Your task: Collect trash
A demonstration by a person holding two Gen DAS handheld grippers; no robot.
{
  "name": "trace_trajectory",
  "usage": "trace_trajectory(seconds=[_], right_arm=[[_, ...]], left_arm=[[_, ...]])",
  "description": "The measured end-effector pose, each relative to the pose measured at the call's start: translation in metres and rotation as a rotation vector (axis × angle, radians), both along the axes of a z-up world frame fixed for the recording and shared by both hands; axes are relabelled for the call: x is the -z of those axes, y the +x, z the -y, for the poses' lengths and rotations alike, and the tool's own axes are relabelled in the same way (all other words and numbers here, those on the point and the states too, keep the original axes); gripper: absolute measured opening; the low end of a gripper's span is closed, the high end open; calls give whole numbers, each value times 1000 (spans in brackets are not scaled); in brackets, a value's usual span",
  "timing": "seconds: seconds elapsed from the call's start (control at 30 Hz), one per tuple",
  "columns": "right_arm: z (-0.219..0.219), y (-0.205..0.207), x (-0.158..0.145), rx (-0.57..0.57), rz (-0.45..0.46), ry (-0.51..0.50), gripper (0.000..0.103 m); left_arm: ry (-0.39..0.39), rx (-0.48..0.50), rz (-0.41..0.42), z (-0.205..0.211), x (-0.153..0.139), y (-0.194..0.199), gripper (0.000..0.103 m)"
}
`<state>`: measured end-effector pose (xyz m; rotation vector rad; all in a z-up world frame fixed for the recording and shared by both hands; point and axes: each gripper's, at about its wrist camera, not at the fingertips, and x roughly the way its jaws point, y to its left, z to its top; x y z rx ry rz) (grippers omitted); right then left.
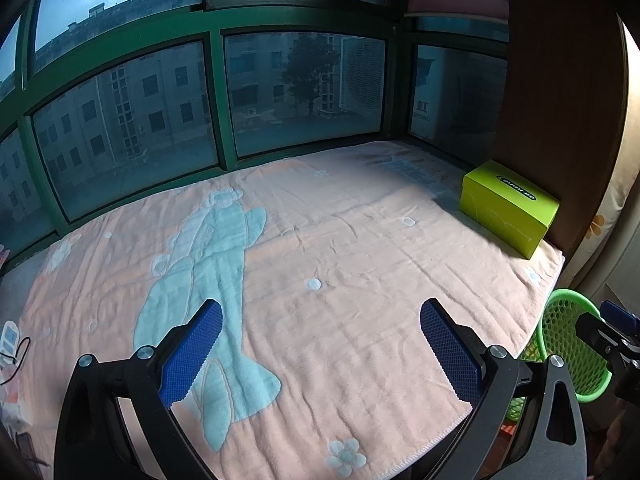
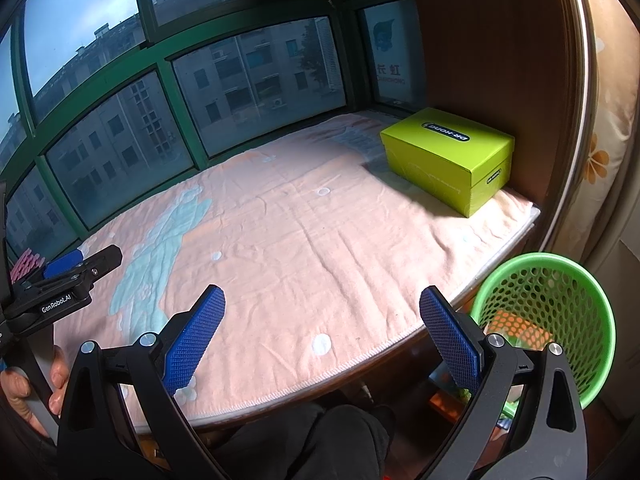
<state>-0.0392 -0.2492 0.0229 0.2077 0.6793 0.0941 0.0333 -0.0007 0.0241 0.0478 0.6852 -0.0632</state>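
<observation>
My left gripper (image 1: 322,344) hangs open over a peach blanket (image 1: 340,248) with a pale blue figure, nothing between its blue pads. My right gripper (image 2: 322,336) is open too, above the blanket's (image 2: 300,232) near edge, and shows at the right edge of the left wrist view (image 1: 596,320). A green mesh basket (image 2: 540,258) stands below the ledge's right corner, just right of my right gripper; orange and other bits show through its mesh. The basket (image 1: 568,294) is also low right in the left wrist view. No loose trash shows on the blanket.
A lime-green box (image 1: 508,208) (image 2: 448,156) sits at the blanket's far right against a brown wooden panel. Green-framed windows close the far side. A hand (image 2: 24,392) holds the left gripper (image 2: 94,258). A white device with a cable (image 1: 10,336) lies far left.
</observation>
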Motion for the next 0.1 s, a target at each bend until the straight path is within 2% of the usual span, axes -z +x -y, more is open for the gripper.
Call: trace_trajectory(seconds=[0.1], right_arm=[[0,0,0,0,0,1,97]], left_arm=[[4,-4,-2,0,1,-1,96]])
